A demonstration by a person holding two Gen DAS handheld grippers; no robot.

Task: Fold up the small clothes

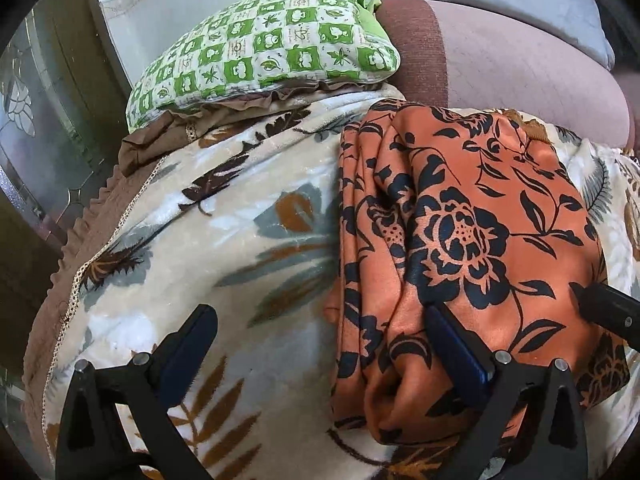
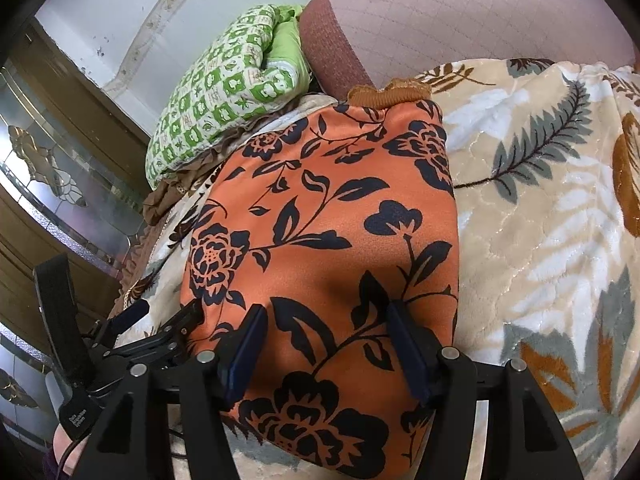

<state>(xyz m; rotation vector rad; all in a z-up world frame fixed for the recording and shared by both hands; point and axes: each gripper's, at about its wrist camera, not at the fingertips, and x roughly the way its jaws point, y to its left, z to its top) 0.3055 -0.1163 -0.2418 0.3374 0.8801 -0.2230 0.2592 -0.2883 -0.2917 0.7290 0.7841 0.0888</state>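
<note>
While the orange floral garment [image 1: 460,240] is lying folded on the leaf-print blanket [image 1: 224,248] near the green checked pillow [image 1: 260,56], we are holding our left gripper [image 1: 320,340] spread wide over its edge and our right gripper [image 2: 326,344] spread above its middle.

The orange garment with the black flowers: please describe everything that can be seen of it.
The orange garment is a smooth, slightly shiny cloth printed with black flowers, leaves and stems. It lies folded into a compact stack on the cream leaf-patterned blanket, with several layered edges showing along one side in the left wrist view. A plain orange-brown band shows at its far end. The right tongs are open with both fingers over its near part; the left tongs are open too, one finger over the cloth, the other over the blanket.
</note>
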